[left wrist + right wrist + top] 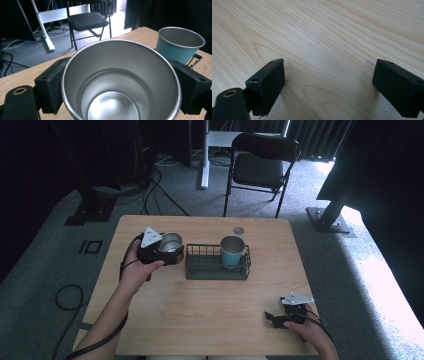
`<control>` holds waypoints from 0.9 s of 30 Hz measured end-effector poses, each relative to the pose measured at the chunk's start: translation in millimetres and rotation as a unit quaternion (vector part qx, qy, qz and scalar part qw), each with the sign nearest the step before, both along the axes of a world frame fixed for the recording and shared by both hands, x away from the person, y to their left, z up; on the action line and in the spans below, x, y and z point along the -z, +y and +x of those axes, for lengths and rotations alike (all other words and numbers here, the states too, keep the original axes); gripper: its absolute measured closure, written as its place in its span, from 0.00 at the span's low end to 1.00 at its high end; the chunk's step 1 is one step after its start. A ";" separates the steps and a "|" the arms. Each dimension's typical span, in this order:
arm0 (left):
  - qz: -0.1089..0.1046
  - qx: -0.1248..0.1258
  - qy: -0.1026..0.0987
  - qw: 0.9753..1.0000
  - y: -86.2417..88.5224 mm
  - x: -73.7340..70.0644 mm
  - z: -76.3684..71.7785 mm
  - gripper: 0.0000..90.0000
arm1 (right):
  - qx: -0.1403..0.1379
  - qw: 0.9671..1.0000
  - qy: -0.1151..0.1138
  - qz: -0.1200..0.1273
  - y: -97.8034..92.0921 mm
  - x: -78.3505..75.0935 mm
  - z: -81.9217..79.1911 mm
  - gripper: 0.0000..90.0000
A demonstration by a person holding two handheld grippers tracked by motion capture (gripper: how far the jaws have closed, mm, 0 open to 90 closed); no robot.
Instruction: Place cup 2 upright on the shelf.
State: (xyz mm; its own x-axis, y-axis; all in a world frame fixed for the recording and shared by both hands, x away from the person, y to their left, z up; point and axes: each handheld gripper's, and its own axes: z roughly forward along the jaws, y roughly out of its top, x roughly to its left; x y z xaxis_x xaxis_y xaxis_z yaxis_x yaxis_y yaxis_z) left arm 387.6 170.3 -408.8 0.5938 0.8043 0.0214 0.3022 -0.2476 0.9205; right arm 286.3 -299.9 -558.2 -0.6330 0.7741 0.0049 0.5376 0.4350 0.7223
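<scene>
A steel cup [120, 82] sits upright between the two black jaws of the left gripper [161, 249], one jaw pressed against each side of its wall, so it is clamped. It is held at the table's [200, 310] left side, just beside a wire basket [218, 265] containing a teal cup [232, 251]. The right gripper [280, 317] rests near the table's front right corner, jaws spread wide over bare wood.

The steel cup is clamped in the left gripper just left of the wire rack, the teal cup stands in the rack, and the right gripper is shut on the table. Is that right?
Not quite: the right gripper is open. The right gripper view shows its jaws wide apart over the bare table. The rest holds: the left gripper clamps the steel cup left of the wire rack, and the teal cup stands in it.
</scene>
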 end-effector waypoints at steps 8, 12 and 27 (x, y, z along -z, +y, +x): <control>0.003 0.019 -0.005 1.000 -18.8 -6.6 6.3 0.15 | 0.000 1.000 0.000 0.000 0.0 0.0 0.0 0.12; 0.003 0.027 -0.003 1.000 -27.6 -7.7 10.3 0.15 | 0.000 1.000 0.000 0.000 0.0 0.0 0.0 0.12; -0.002 0.049 0.004 0.999 -58.5 -1.2 26.4 0.15 | 0.000 1.000 0.000 0.000 0.0 0.0 0.0 0.12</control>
State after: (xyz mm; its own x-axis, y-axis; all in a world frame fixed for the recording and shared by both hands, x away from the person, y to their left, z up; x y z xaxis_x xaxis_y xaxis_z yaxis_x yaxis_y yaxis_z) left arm 414.0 111.8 -407.5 0.6699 0.7424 0.0121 0.2849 -0.2721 0.9191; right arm 286.3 -299.9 -558.3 -0.6331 0.7740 0.0050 0.5374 0.4349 0.7225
